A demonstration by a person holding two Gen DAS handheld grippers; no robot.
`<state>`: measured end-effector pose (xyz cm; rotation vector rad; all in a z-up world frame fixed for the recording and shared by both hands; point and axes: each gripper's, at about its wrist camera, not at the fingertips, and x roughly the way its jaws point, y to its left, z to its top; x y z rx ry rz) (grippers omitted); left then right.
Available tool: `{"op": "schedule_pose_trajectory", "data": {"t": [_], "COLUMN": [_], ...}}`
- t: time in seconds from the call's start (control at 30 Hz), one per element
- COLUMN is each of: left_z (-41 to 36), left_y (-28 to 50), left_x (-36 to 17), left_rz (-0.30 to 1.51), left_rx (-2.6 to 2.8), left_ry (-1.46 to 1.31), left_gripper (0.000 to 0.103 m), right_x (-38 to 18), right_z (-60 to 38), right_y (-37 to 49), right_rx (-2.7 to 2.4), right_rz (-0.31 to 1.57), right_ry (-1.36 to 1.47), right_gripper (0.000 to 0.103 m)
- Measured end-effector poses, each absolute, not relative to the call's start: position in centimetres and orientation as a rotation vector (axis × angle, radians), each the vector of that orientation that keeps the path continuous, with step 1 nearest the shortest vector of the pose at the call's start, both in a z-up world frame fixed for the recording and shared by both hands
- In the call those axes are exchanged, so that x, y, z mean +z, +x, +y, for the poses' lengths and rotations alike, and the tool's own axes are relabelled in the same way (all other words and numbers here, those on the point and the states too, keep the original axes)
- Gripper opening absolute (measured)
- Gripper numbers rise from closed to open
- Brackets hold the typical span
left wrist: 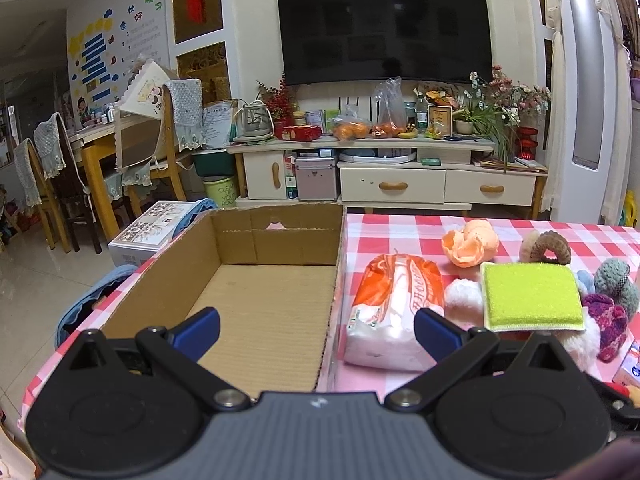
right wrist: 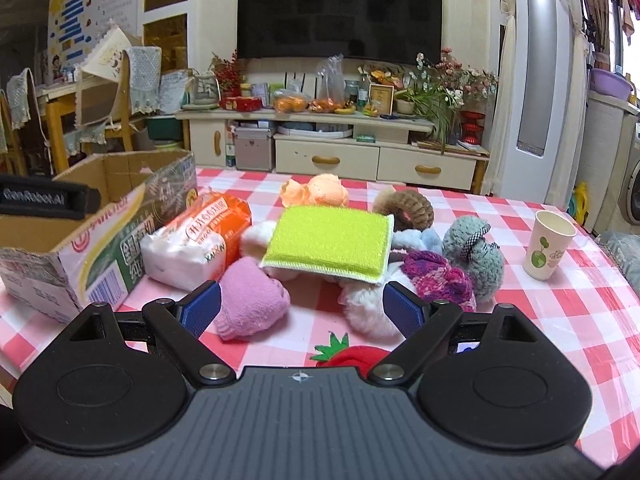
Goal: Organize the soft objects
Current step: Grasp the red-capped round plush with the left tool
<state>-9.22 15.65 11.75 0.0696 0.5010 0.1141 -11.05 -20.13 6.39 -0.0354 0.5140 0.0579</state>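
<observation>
One cardboard box point(left wrist: 256, 280) sits at the left of the checked table point(left wrist: 400, 228), open on top with only bare cardboard showing inside. Just right of it lies one orange-and-white tissue pack point(left wrist: 394, 312). Beyond that is a heap of soft things: one green sponge point(left wrist: 530, 296) resting on top, one peach plush point(left wrist: 470, 242) at the far side, one brown plush point(left wrist: 546, 246), one grey-blue knitted piece point(left wrist: 618, 284), one purple knitted piece point(left wrist: 606, 320), and white fluffy pieces point(left wrist: 464, 300) under the sponge, perhaps two, though the sponge hides where they meet.

The left gripper point(left wrist: 316, 330) hovers level over the near edge of the box, its blue fingers spread wide and holding nothing. The right gripper point(right wrist: 301, 306) hangs low over the near side of the heap, equally wide apart and empty.

Only the right wrist view shows one pink sock point(right wrist: 250, 304) lying just ahead of its left finger, one paper cup point(right wrist: 548, 244) standing well apart at the right, and a red strawberry-shaped item point(right wrist: 352, 354) nearest the camera.
</observation>
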Motion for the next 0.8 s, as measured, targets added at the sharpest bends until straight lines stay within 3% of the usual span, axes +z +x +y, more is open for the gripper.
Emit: {"op": "schedule_pose_trajectory", "data": {"t": [0.53,0.8], "left_z": [12.3,7.6], "left_y": [-10.5,-12.2], "left_x": [11.2,9.3], "left_rz": [0.489,0.538], "left_rx": [-0.059,-0.381], "left_ry": [0.107,0.123], "left_gripper": [0.102,0.102], "right_x": [6.7,5.5], "right_z": [-25.7,-30.9], "right_y": [-13.1,-14.9], "right_rx": [-0.091,-0.2], "right_rz": [0.439,0.518], "right_ry": [0.046,0.164], "right_gripper": [0.103,0.103]}}
